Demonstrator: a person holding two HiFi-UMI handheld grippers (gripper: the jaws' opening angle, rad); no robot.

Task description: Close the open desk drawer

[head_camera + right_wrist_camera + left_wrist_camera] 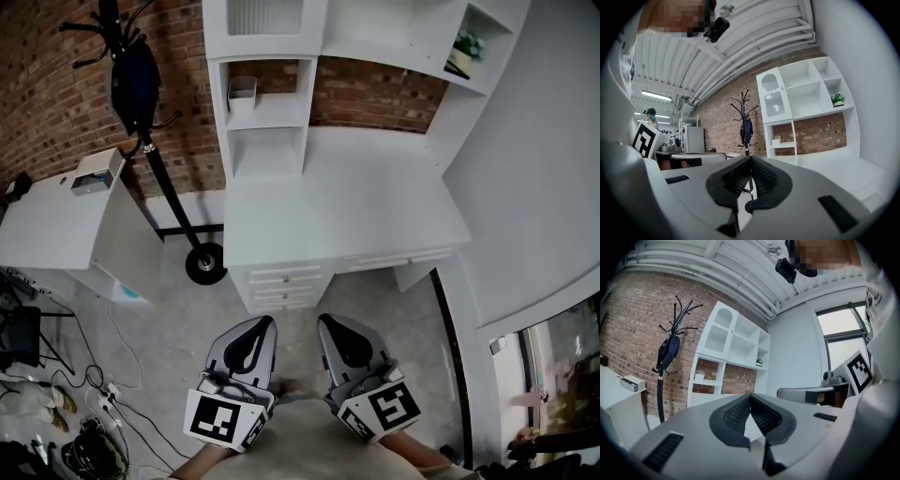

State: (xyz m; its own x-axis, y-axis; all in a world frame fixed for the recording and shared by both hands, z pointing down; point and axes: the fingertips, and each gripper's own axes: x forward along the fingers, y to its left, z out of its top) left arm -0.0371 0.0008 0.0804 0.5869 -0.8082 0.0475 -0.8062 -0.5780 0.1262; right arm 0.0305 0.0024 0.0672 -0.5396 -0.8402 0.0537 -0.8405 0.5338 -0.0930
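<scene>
A white desk (347, 202) with a shelf unit on top stands against the brick wall in the head view. Under its front edge a wide shallow drawer (394, 259) sticks out a little. To its left is a stack of three small drawers (281, 286). My left gripper (265, 324) and right gripper (326, 322) hover side by side near the bottom of the view, a short way in front of the desk and touching nothing. Both are shut and empty. The left gripper (750, 395) and right gripper (751, 158) each show their tips meeting in their own views.
A black coat stand (136, 80) with a dark bag hangs left of the desk, its round base (205, 263) on the floor. Further left is a white table (52, 225) holding a small box (95, 172). Cables (94, 394) lie bottom left. A wall and window (562, 366) are at the right.
</scene>
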